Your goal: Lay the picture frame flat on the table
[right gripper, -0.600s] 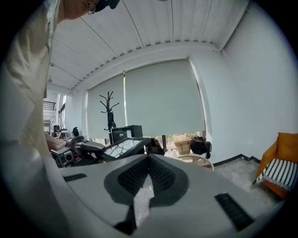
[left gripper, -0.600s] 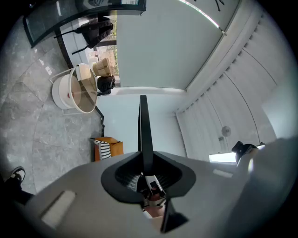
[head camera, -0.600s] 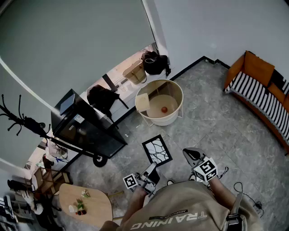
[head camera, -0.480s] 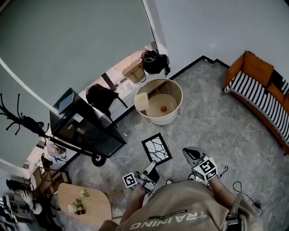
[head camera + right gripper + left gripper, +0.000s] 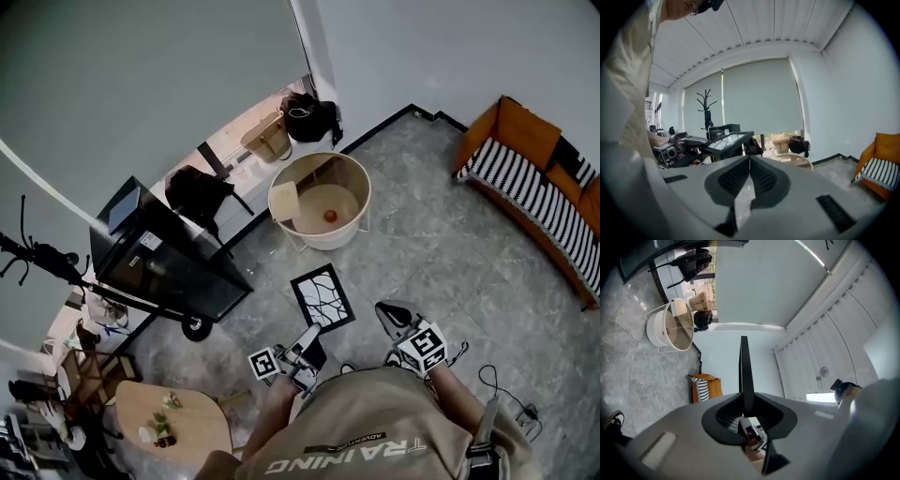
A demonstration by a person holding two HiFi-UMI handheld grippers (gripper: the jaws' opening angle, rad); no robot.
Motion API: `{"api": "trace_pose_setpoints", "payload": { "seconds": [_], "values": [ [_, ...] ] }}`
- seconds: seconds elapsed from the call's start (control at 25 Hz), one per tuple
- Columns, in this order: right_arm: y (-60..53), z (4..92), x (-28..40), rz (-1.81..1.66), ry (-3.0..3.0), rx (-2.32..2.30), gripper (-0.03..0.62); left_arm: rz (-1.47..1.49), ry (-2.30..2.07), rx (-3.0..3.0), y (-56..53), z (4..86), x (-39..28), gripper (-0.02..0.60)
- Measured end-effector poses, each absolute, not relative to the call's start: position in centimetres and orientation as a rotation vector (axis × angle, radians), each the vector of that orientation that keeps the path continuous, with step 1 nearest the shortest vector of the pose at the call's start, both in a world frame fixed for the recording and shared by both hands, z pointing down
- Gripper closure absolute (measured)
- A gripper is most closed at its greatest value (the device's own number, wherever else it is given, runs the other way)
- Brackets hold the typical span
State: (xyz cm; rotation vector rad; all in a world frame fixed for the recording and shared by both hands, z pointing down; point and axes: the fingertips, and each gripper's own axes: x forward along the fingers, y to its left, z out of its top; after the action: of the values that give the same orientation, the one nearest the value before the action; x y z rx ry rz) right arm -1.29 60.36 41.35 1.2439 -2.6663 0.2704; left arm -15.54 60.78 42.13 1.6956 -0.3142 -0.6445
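Grey floor beneath frame; left gripper clamps frame's near edge; right gripper beside frame, closed, empty; one-edge hold could slip.

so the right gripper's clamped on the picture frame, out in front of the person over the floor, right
Not quite: the left gripper holds the frame, not the right. The left gripper view shows its jaws closed on the frame's thin black edge. The right gripper is shut on nothing, as the right gripper view shows. The rest stands: the frame is out in front of the person, over the floor.
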Motion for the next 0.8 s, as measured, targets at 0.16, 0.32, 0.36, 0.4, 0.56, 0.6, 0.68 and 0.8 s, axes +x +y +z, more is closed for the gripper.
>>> {"api": "trace_pose_setpoints", "payload": {
  "seconds": [0.16,0.32,0.36,0.4,0.56,0.6,0.68,0.8],
  "values": [
    [60.1,42.7,-1.5,0.347,-2.621,1.285,0.586,-0.636,-0.312,1.678,60.7,42.7,-16.4,0.509],
    [59.8,43.1,-2.0,0.374,-2.609,1.334,0.586,-0.612,-0.300,1.654,60.9,44.4,-17.5,0.509],
    [59.7,43.1,-2.0,0.389,-2.603,1.355,0.586,-0.600,-0.296,1.651,60.9,44.9,-17.8,0.509],
    [59.5,43.3,-1.8,0.409,-2.593,1.377,0.586,-0.588,-0.292,1.649,60.7,45.2,-18.0,0.509],
    [59.4,44.4,-0.9,0.479,-2.523,1.408,0.586,-0.579,-0.267,1.628,60.0,45.6,-18.1,0.509],
    [59.2,44.7,-0.8,0.491,-2.512,1.407,0.586,-0.584,-0.263,1.622,59.7,45.6,-18.1,0.509],
    [58.3,45.1,-0.5,0.503,-2.509,1.410,0.586,-0.581,-0.266,1.620,58.8,46.0,-18.0,0.509],
    [55.7,45.2,-0.2,0.494,-2.526,1.413,0.586,-0.576,-0.275,1.616,56.5,46.4,-17.4,0.509]
  ]
}}
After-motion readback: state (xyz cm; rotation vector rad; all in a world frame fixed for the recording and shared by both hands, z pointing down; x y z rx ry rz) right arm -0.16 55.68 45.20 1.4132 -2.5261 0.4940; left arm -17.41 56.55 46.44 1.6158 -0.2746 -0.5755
